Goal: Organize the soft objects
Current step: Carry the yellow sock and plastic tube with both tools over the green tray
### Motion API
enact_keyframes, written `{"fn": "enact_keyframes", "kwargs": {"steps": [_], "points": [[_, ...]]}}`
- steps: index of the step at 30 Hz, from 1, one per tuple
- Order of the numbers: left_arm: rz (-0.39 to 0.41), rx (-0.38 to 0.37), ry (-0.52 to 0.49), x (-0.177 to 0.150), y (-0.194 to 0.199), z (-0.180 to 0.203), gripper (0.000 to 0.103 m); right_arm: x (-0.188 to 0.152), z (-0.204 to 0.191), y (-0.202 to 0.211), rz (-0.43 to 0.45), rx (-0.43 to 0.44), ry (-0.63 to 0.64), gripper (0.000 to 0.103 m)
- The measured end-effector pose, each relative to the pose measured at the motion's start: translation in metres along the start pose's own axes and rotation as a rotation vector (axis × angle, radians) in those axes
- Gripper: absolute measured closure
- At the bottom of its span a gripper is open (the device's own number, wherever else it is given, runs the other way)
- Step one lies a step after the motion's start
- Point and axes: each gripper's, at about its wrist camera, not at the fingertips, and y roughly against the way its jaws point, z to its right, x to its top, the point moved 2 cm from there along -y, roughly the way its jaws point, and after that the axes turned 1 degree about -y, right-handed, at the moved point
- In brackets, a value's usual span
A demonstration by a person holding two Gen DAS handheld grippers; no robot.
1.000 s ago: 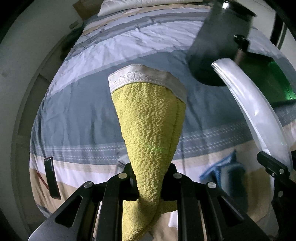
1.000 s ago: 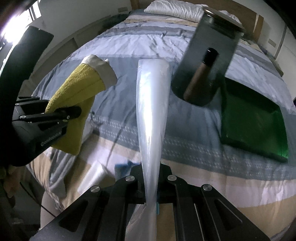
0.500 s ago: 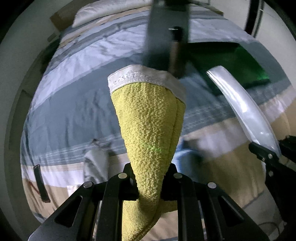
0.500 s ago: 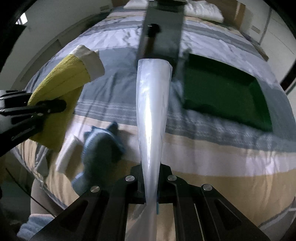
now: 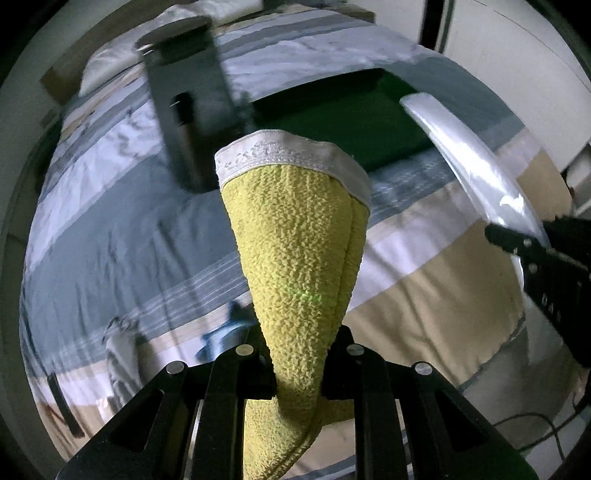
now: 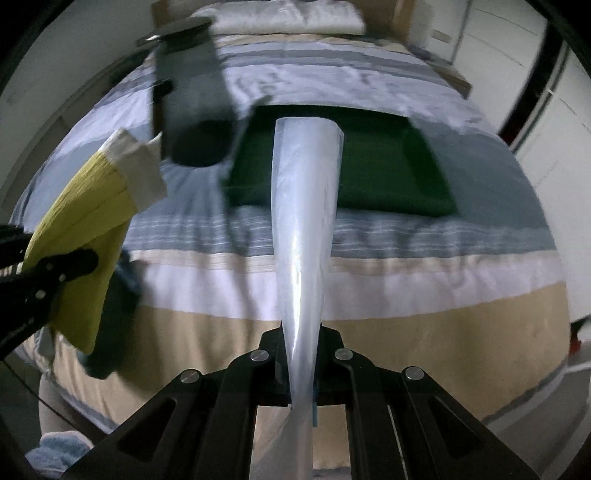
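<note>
My left gripper (image 5: 297, 363) is shut on a yellow textured towel (image 5: 299, 243) with a white hem, held above the striped bed (image 5: 110, 236). It also shows at the left of the right wrist view (image 6: 85, 225). My right gripper (image 6: 301, 363) is shut on a clear plastic bag (image 6: 303, 206), twisted into a long strip. The bag also shows at the right of the left wrist view (image 5: 476, 166). A blue soft object (image 5: 221, 332) lies on the bed below the towel, partly hidden.
A green tray (image 6: 373, 173) lies on the bed ahead. A dark transparent container (image 6: 192, 99) with a bottle inside stands left of it. A white soft item (image 5: 120, 350) lies near the bed's left edge. Pillows (image 6: 280, 18) lie at the headboard.
Both grippers have swung to the right along the bed, each still holding its item. The green tray now sits ahead of the right gripper and the dark container has shifted left.
</note>
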Motion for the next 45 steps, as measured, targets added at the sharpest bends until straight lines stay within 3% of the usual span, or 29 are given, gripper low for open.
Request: {"fn": "enact_keyframes", "kwargs": {"steps": [7,15,21,26,29,35,45], "points": [[0.021,-0.038,-0.034,0.034,-0.010,0.037,0.089,0.010,0.048,0.005,0.035,-0.050,-0.082,0.098],[0.059,-0.041,-0.007,0.076,-0.018,0.055,0.089,0.050,0.078,-0.002,0.114,-0.074,-0.123,0.098],[0.118,-0.053,0.067,0.112,-0.019,0.050,0.089,0.082,0.092,-0.006,0.179,-0.080,-0.135,0.098],[0.198,-0.004,0.160,0.146,-0.018,0.033,0.089,0.108,0.100,-0.016,0.235,-0.071,-0.138,0.098],[0.220,-0.013,0.208,0.165,-0.023,0.024,0.089,0.124,0.103,-0.026,0.273,-0.055,-0.131,0.098],[0.249,0.017,0.276,0.194,-0.042,0.015,0.089,0.135,0.109,-0.052,0.327,-0.040,-0.116,0.098],[0.275,0.076,0.394,0.215,-0.083,-0.005,0.089,0.146,0.110,-0.097,0.373,-0.016,-0.100,0.097]]}}
